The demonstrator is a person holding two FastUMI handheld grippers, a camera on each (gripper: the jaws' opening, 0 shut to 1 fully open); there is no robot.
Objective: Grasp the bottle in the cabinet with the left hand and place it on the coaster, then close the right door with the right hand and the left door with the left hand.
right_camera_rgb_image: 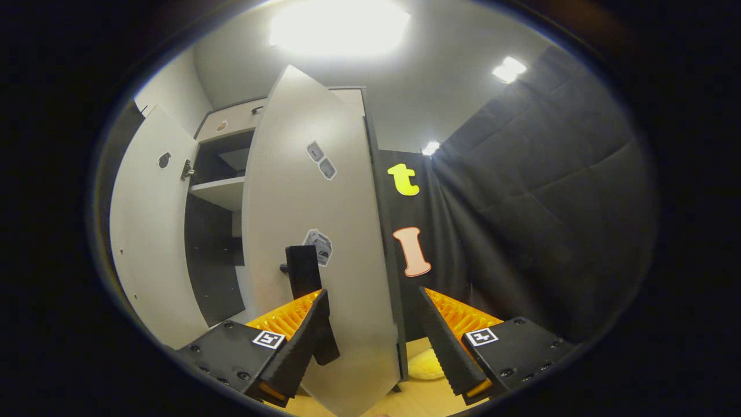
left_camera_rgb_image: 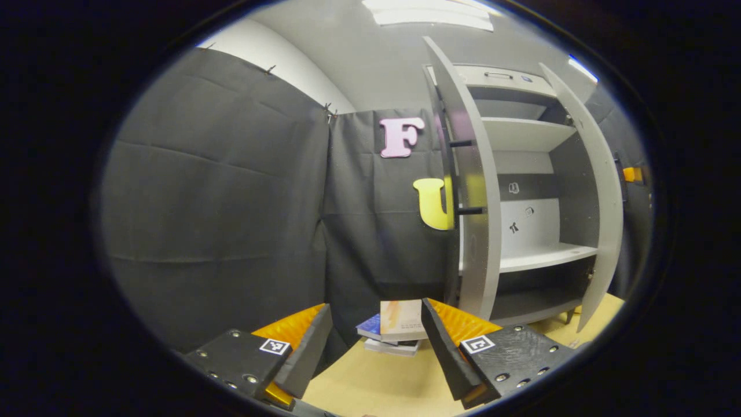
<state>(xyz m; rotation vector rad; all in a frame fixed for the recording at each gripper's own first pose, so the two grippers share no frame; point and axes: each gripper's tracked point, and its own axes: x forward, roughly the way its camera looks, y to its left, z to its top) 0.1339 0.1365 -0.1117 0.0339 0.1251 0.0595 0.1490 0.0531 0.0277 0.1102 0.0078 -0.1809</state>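
While the right gripper [right_camera_rgb_image: 375, 324] hangs wide and empty, the right door [right_camera_rgb_image: 321, 243] stands between its jaws, handle [right_camera_rgb_image: 304, 272] by the near finger. Push askew and it swings crooked. Left gripper [left_camera_rgb_image: 376, 336], wide too, faces books [left_camera_rgb_image: 396, 330]; I can't spot the bottle.

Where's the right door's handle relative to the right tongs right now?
In the right gripper view, the black handle on the half-open right door stands just above the open right tongs' left finger, with the door's edge running between the two fingers.
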